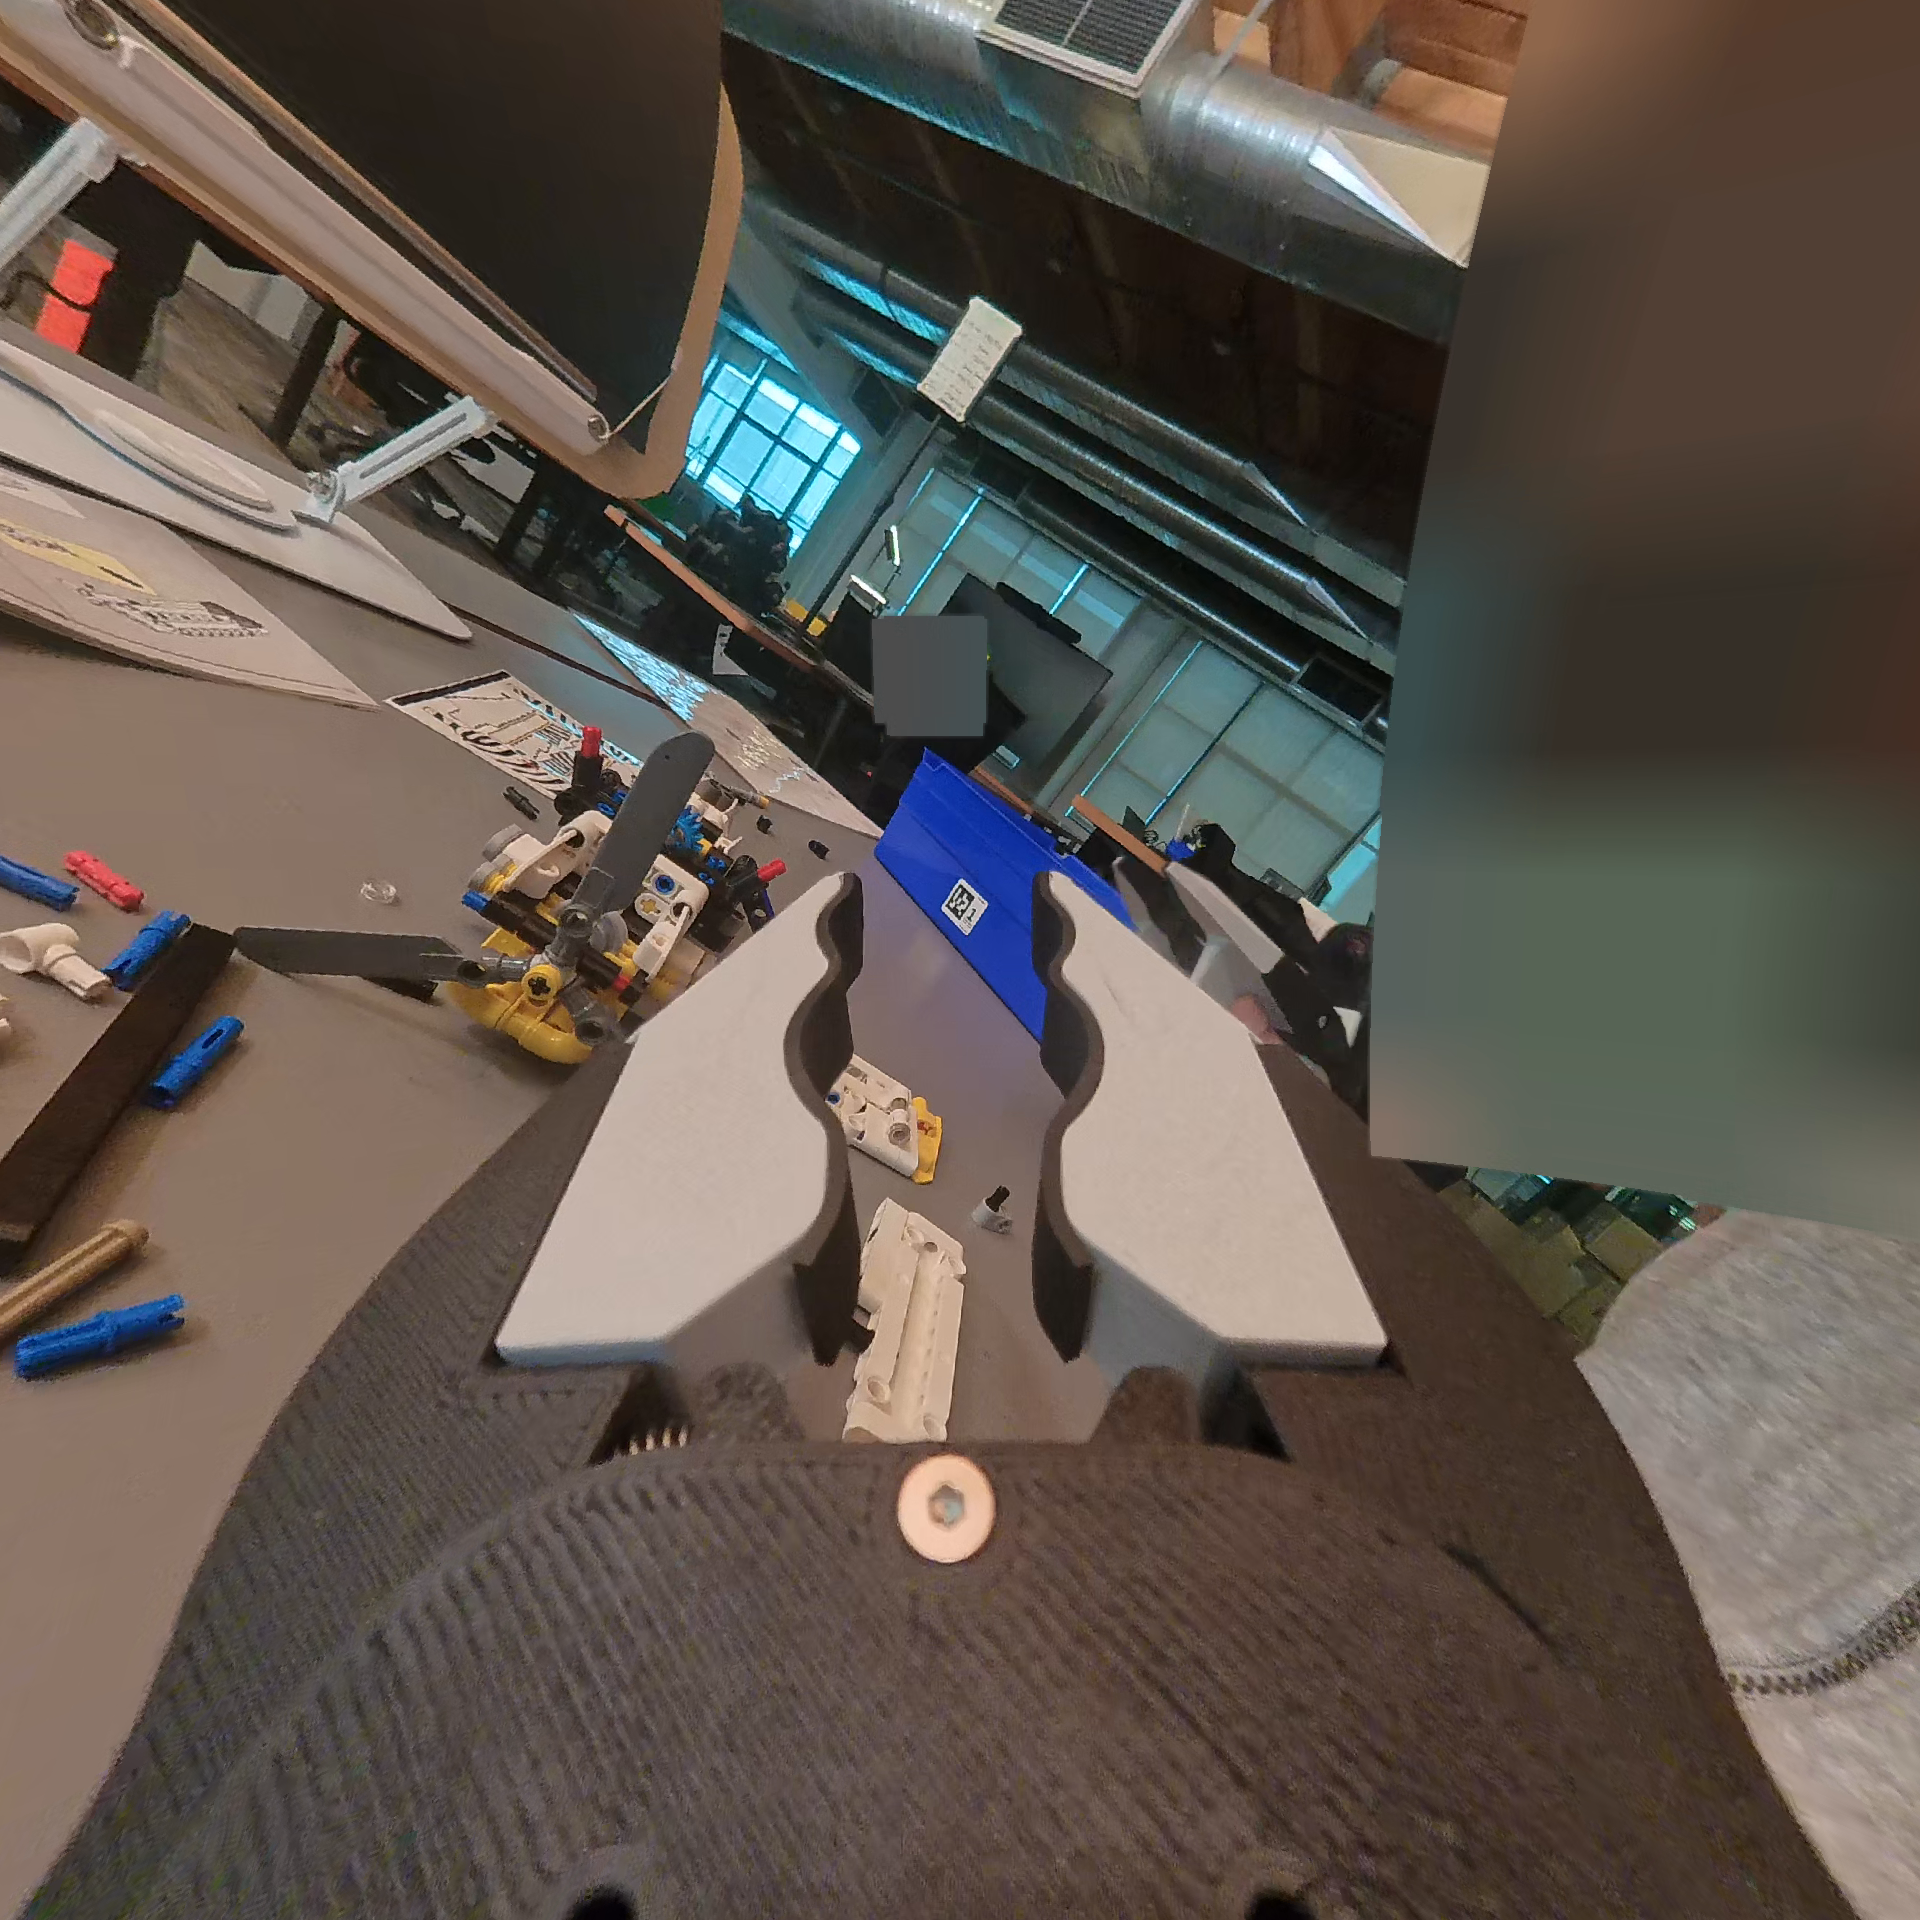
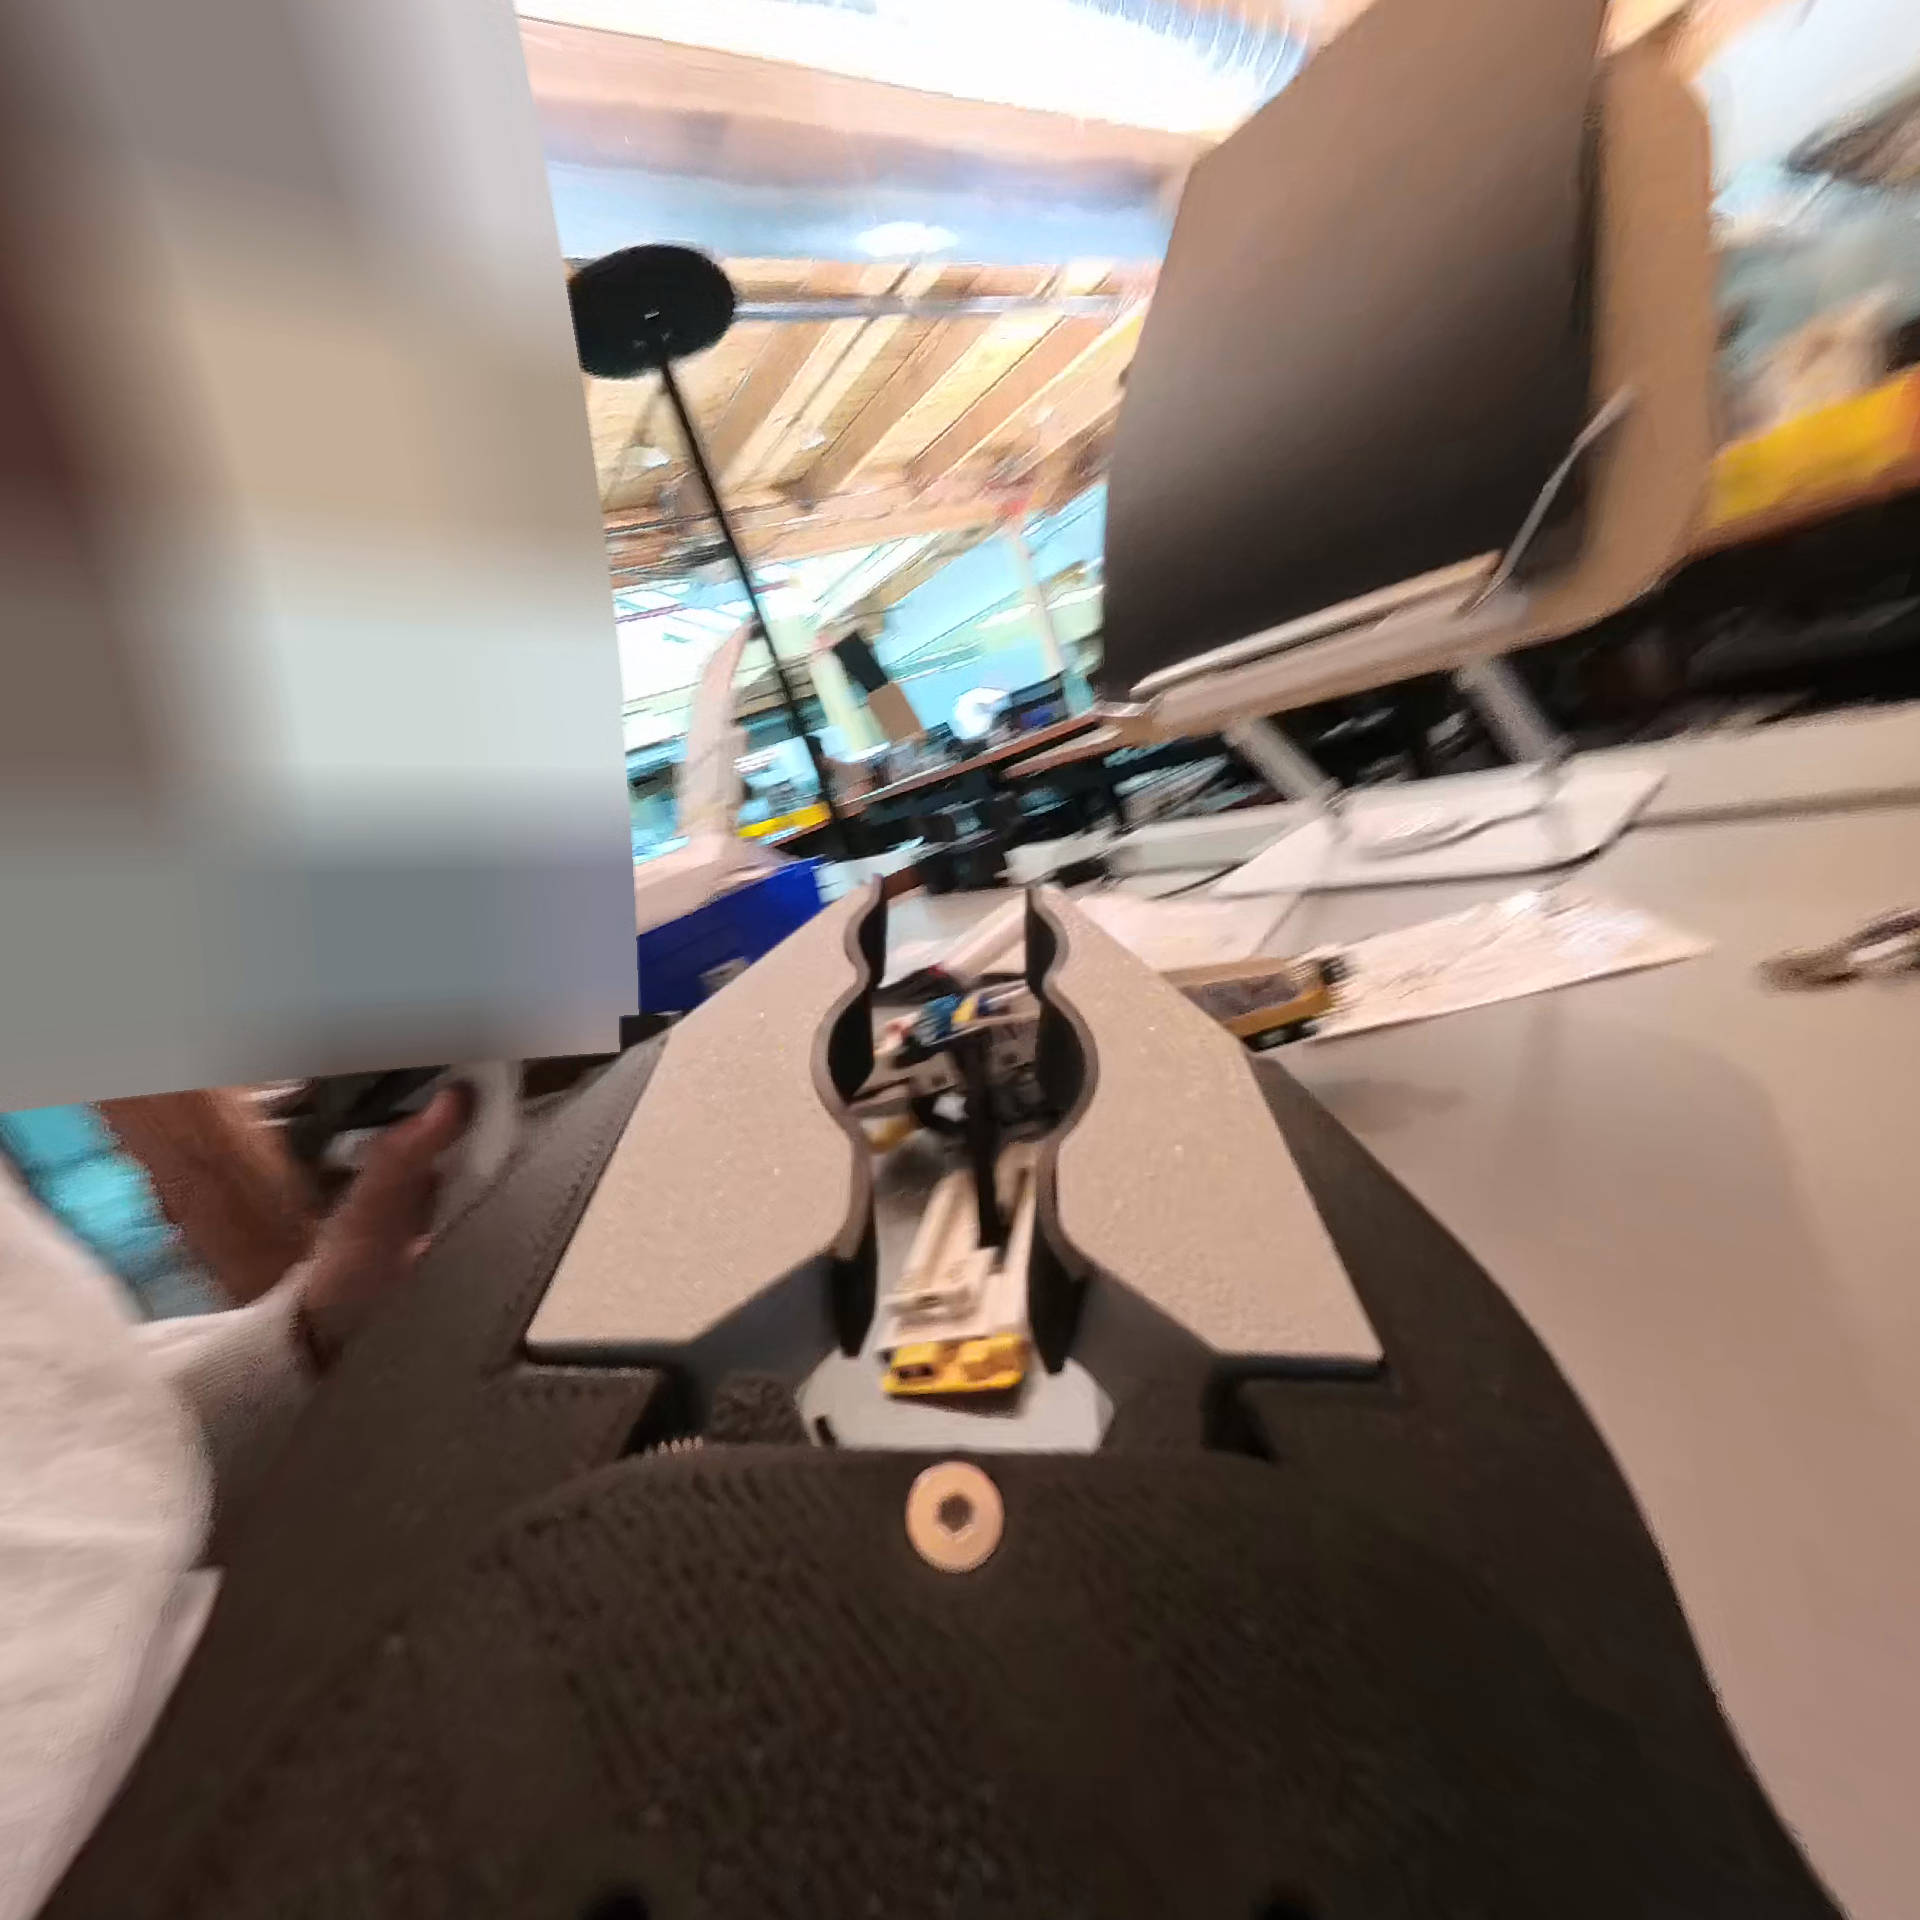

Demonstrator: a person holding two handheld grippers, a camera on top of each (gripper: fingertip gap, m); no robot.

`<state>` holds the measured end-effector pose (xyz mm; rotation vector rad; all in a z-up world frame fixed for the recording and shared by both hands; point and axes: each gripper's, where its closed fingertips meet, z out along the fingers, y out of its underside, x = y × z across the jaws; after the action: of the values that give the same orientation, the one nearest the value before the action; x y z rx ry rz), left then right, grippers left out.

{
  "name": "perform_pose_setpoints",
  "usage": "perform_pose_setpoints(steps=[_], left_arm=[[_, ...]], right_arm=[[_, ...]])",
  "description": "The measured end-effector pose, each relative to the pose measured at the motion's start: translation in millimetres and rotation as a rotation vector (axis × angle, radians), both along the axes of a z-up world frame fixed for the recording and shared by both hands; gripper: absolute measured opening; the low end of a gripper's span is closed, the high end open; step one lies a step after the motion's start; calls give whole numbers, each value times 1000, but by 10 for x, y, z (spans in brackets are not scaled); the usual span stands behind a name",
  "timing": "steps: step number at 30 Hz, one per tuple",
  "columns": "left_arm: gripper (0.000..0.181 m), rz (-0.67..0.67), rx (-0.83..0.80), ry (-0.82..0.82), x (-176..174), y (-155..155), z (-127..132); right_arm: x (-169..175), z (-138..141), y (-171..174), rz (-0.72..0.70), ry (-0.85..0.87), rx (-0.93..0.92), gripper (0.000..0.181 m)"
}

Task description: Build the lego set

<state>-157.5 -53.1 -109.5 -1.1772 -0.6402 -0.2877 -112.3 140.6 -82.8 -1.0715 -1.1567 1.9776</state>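
In the left wrist view, the part-built lego model stands on the grey table, left of and beyond my left gripper. It is yellow, white and black, with a grey propeller. My left gripper is open and empty. Below its gap lie a long white piece, a white and yellow piece and a tiny grey piece. The right wrist view is blurred. My right gripper is shut on a white and yellow lego assembly with a black rod, held deep between the fingers.
Loose blue pins, a red pin, a black beam and a tan axle lie at the left. Instruction sheets lie behind. A blue bin stands ahead. A person's hand is at the left of the right wrist view. My right tips are about 30 centimeters from the tan axle, my left tips only 12 centimeters.
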Motion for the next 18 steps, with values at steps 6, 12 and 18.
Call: perform_pose_setpoints(steps=[6,12,18], left_arm=[[30,-6,-7,-2,2,14,-9],[31,6,-5,7,15,2,1],[24,31,-49,44,264,89,46]], right_arm=[[119,-326,-243,67,-210,204,26],[180,-643,-512,193,-415,304,22],[238,-1192,-729,260,-653,611,23]])
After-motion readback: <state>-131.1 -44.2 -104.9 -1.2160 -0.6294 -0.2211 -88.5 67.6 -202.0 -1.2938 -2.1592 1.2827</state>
